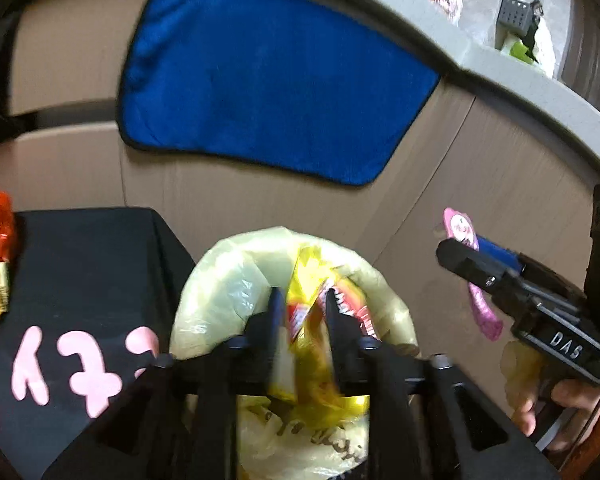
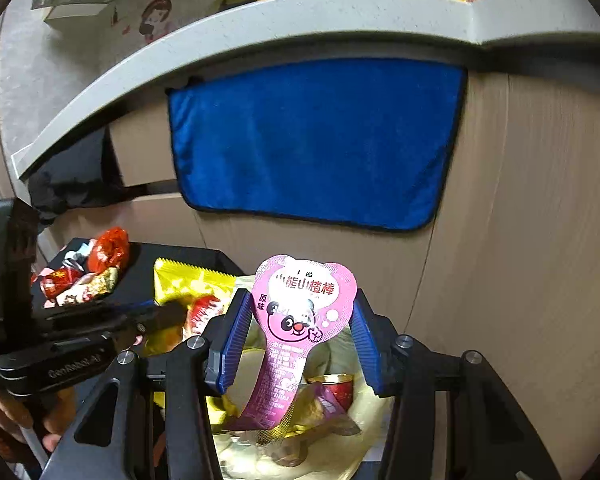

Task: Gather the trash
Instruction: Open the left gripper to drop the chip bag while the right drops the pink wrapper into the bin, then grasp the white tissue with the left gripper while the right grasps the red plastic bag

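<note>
The trash bag [image 1: 220, 280], a pale yellow plastic liner with its mouth open, stood on the floor in front of a cabinet hung with a blue towel [image 1: 276, 84]. It already contained several items: in the right wrist view a red and gold cup [image 2: 336, 388] and other crumpled wrappers lay at the bottom. Judged from this, the collection was partly complete.

To the left of the bag stood a black tabletop [image 1: 88, 264] with pink lettering. A pile of red and gold wrappers [image 2: 88, 268] remained on its far left part, well apart from both tools. These items were still to be collected.

The left hand-held gripper [image 1: 302, 308] was positioned over the bag mouth. The yellow and red snack packet [image 1: 304, 320] lay between its jaws. The jaws stood partly apart, and the blurred picture did not settle whether the pads pressed on the packet or had let it go. By judgement, this packet was at the release step.

The right hand-held gripper [image 2: 300, 340] was to the right, also over the bag. The pink bear-printed wrapper [image 2: 300, 312] stood upright between its blue pads [image 2: 236, 340], which gripped its edges. This wrapper had not yet been dropped.
</note>
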Demonstrator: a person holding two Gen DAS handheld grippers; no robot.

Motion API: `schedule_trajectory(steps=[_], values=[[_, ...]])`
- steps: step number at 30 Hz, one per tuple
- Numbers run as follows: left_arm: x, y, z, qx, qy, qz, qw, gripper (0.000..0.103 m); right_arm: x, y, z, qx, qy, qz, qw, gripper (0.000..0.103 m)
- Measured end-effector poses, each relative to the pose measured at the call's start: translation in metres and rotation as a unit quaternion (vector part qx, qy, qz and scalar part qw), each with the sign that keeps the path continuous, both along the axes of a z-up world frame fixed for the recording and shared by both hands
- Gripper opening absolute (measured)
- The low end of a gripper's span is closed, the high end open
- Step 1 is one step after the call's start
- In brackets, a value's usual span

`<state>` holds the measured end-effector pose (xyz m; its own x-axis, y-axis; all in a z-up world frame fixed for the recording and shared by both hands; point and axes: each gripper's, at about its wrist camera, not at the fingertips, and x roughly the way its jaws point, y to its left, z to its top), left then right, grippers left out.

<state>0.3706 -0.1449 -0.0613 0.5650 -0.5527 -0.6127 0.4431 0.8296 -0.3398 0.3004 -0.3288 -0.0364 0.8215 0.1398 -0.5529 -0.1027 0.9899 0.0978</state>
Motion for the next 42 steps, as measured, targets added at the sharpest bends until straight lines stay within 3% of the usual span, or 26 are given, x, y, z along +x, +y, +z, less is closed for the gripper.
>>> schedule_trajectory(steps=[2,7,14,18,21,25,30,37,40,42], values=[[0.004,0.003,-0.005,-0.01,0.006,0.003,0.9999,0.043,0.004,-0.003,-0.004,0.001,0.006,-0.005,1.0,0.046],[0.005,0.03,0.001,-0.023,0.024,0.042,0.9986,0.043,0.017,-0.001,-0.017,0.002,0.025,-0.004,1.0,0.046],[-0.018,0.089,0.012,-0.021,0.029,0.099,0.9945,0.043,0.042,0.016,-0.038,-0.009,0.048,0.002,0.999,0.046],[-0.041,0.129,0.012,0.001,0.015,0.123,0.9923,0.043,0.051,0.022,-0.051,-0.006,0.06,-0.001,0.998,0.048],[-0.057,0.164,0.011,0.018,0.005,0.147,0.9889,0.044,0.048,0.026,-0.054,0.008,0.066,0.004,0.998,0.062],[-0.067,0.216,0.003,0.031,0.006,0.191,0.9811,0.044,0.036,0.028,-0.046,0.014,0.057,-0.007,0.998,0.068],[-0.089,0.282,0.002,0.009,0.002,0.25,0.9683,0.044,0.022,0.04,-0.031,0.022,0.053,-0.006,0.998,0.069],[-0.124,0.371,0.0,-0.015,-0.007,0.331,0.9435,0.045,-0.002,0.101,-0.014,0.01,0.033,0.044,0.998,0.069],[-0.132,0.394,-0.009,-0.029,0.007,0.346,0.9377,0.047,-0.008,0.136,-0.014,0.014,0.031,0.077,0.996,0.069],[-0.133,0.398,-0.017,-0.033,0.014,0.341,0.9393,0.049,-0.009,0.162,-0.017,0.011,0.035,0.101,0.994,0.069]])
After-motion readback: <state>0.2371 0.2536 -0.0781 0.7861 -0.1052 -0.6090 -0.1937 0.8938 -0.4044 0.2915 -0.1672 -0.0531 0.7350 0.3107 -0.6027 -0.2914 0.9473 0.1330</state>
